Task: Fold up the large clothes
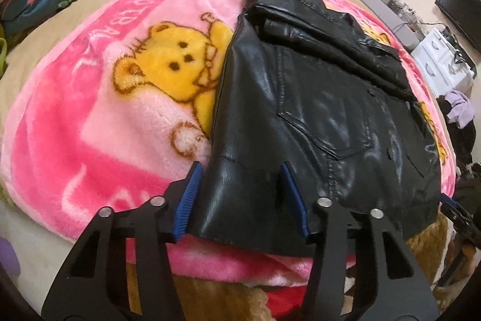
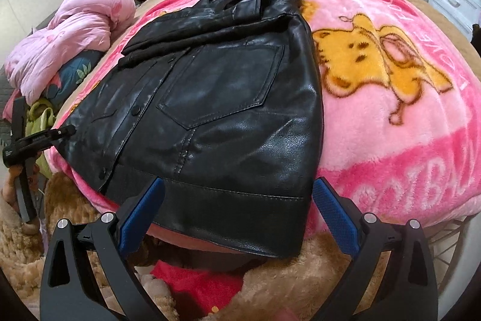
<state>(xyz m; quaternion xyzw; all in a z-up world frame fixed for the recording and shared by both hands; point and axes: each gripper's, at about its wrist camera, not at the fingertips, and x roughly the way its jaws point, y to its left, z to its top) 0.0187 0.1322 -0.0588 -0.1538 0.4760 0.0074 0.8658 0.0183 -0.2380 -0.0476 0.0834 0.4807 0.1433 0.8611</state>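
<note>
A black leather jacket (image 1: 315, 116) lies folded on a pink bear-print blanket (image 1: 99, 116) spread over a bed, its hem hanging just past the blanket's near edge. To the jacket's left in the left wrist view, a wide stretch of blanket lies bare; in the right wrist view, bare blanket runs out to its right.

The left tongs (image 1: 240, 167) stand half open astride the jacket's near left corner, one blue pad beside the side edge, the other over the leather. Whether the pads press the leather I cannot tell.

The right tongs (image 2: 239, 185) stand wide open around the hem's right corner, their pads apart from the leather.

Pink lettering runs along the blanket border, partly legible as "FOOTBAL". A pink quilt (image 2: 69, 38) is bundled at the far side of the bed.
</note>
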